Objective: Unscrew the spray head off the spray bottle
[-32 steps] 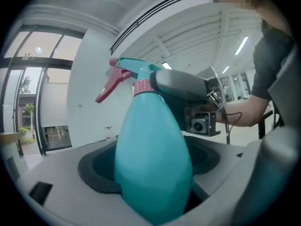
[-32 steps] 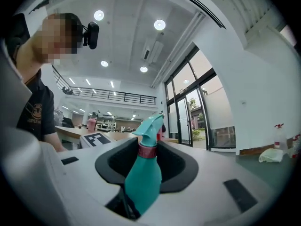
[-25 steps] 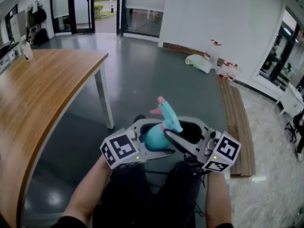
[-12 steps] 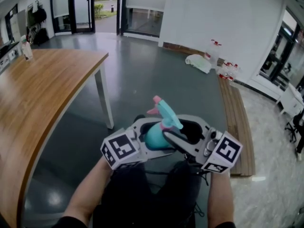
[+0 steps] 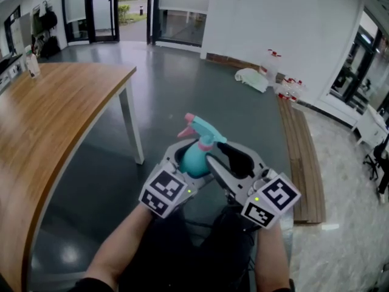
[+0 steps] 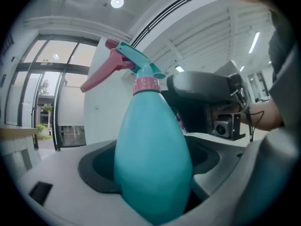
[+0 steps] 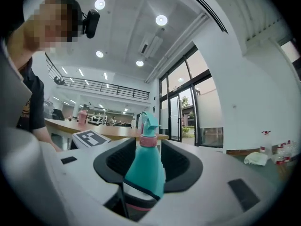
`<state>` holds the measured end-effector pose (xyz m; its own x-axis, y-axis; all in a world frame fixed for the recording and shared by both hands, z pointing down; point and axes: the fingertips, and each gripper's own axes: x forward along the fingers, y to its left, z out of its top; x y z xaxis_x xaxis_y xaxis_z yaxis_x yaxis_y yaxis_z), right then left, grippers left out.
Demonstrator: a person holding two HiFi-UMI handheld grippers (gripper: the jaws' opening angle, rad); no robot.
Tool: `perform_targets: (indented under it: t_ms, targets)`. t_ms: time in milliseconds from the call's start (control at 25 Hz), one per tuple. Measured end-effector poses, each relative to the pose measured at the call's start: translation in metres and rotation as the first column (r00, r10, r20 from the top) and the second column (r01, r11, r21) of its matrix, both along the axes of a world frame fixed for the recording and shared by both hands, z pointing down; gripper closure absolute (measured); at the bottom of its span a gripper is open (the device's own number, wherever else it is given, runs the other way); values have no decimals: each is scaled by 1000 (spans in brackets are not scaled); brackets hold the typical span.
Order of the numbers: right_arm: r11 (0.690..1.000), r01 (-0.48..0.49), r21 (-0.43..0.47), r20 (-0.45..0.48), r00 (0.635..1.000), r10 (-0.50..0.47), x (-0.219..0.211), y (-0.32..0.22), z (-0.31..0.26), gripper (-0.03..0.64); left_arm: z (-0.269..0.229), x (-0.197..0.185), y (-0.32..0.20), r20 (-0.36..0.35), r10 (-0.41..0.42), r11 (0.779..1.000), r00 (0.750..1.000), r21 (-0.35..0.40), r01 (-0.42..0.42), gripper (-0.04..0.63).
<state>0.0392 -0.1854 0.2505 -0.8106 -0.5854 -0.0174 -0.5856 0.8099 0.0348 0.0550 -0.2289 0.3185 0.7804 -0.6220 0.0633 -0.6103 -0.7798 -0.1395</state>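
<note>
To the left of the spray bottle (image 5: 196, 158) stands a curved table (image 5: 55, 102) of pale wood grain, well apart from it and taking no part. Just left of the bottle, the left gripper (image 5: 185, 157) is clamped on the teal body, its white shell and dark scooped pads wrapped around the widest part, holding the bottle upright in the air in front of the person. The body is smooth, glossy plastic, shaped like a teardrop and narrowing to a ribbed pink collar (image 6: 146, 84). The spray head (image 6: 127, 60) sits seated above it, an angular teal cap with 1 pink trigger jutting left. Just right of the bottle, the right gripper (image 5: 228, 165) has its 2 jaws spread, having just been opening. The bottle's neck stands between the textured black pads without being pressed. This looks like a release between turns, with the head not yet off. The next move probably calls for closing the right jaws squarely on the collar or head, then twisting while the left grip keeps the slippery body from spinning.
</note>
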Motion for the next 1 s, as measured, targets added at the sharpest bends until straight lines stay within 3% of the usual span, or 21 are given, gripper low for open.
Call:
perform_targets:
  t_ms: [240, 560, 720, 1000]
  targets:
    - [995, -87, -37, 5, 996, 87, -9, -7, 3, 451, 9, 0, -2, 39, -72, 997, 997, 9, 72, 183]
    - [992, -122, -39, -13, 993, 121, -10, -12, 6, 471, 14, 1, -1, 46, -81, 997, 996, -3, 81, 183]
    - [996, -75, -40, 5, 997, 75, -7, -7, 5, 475, 13, 4, 5, 56, -44, 999, 997, 2, 44, 183]
    - [998, 52, -22, 28, 998, -52, -5, 2, 1, 476, 7, 8, 19, 61, 99, 995, 993, 1, -99, 183]
